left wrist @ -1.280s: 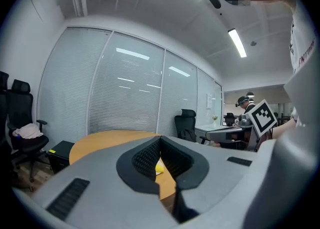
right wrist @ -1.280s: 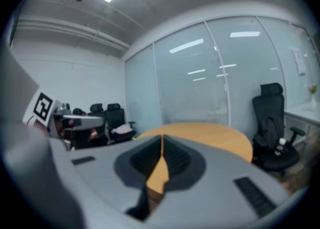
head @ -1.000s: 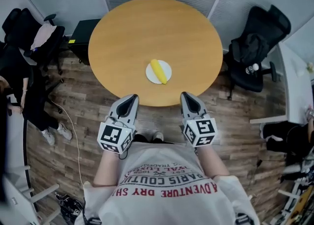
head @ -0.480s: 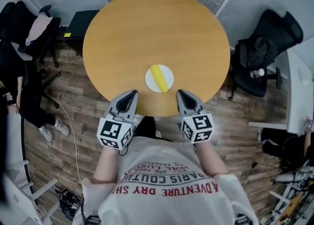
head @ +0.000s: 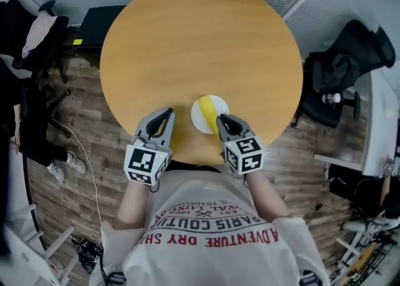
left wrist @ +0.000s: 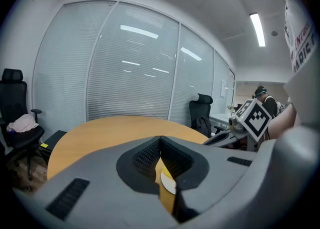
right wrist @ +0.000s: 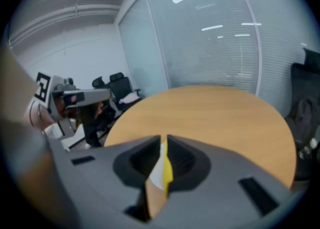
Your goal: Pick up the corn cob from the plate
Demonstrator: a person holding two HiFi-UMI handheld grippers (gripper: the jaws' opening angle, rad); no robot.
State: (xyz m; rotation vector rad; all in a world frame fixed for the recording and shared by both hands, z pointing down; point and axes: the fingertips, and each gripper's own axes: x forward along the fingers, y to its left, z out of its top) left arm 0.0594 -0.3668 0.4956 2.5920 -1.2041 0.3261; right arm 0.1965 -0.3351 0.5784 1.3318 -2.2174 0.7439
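A yellow corn cob lies on a small white plate near the front edge of the round wooden table. My right gripper is shut and holds nothing. Its tips hang over the plate's near rim, just short of the cob. In the right gripper view the cob and plate show through the thin slit between the jaws. My left gripper is shut and empty too, over the table edge left of the plate. The left gripper view shows the plate past its tips.
Black office chairs stand on the wooden floor to the left and right of the table. A black box sits by the table's far left. Glass walls with blinds run behind the table.
Both grippers have moved forward and down from in front of the table to over its near edge. The right one now reaches the plate's rim. Both stayed shut.
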